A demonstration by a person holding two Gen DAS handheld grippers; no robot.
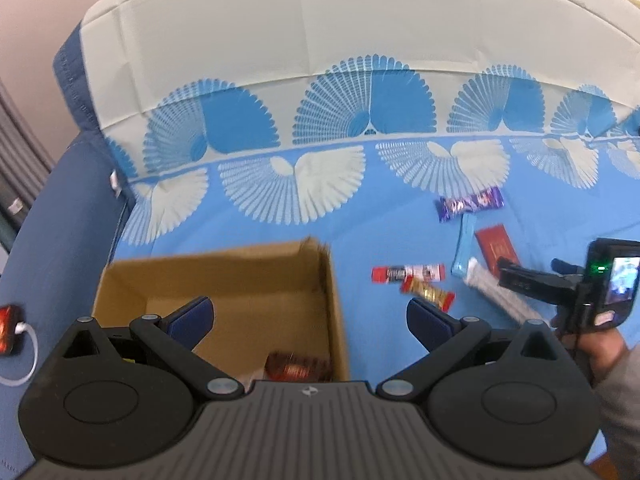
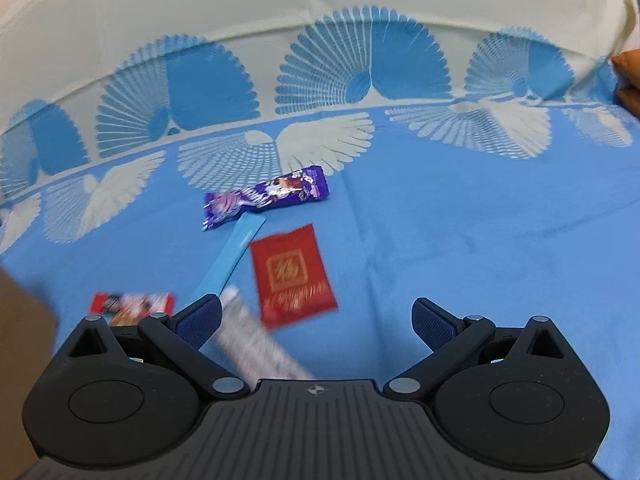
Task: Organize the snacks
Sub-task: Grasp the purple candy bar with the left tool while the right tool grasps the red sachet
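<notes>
An open cardboard box [image 1: 240, 280] sits on the blue bedsheet, with a red-brown snack pack [image 1: 298, 366] inside near its front right corner. My left gripper [image 1: 310, 316] is open and empty above the box's right wall. Right of the box lie a purple bar [image 1: 470, 203], a light blue stick [image 1: 464, 246], a red packet [image 1: 496, 246], a red-white bar [image 1: 408, 273], a red-gold bar [image 1: 428, 294] and a white pack [image 1: 500, 294]. My right gripper [image 2: 316, 316] is open and empty over the red packet [image 2: 294, 274] and white pack [image 2: 256, 340]. The purple bar [image 2: 266, 196] lies beyond.
The bed has a blue and cream fan-patterned sheet [image 1: 320, 184] and a darker blue padded edge [image 1: 52, 240] at left. A red device with a white cable [image 1: 12, 328] lies on that edge. An orange cushion [image 2: 630, 76] is at far right.
</notes>
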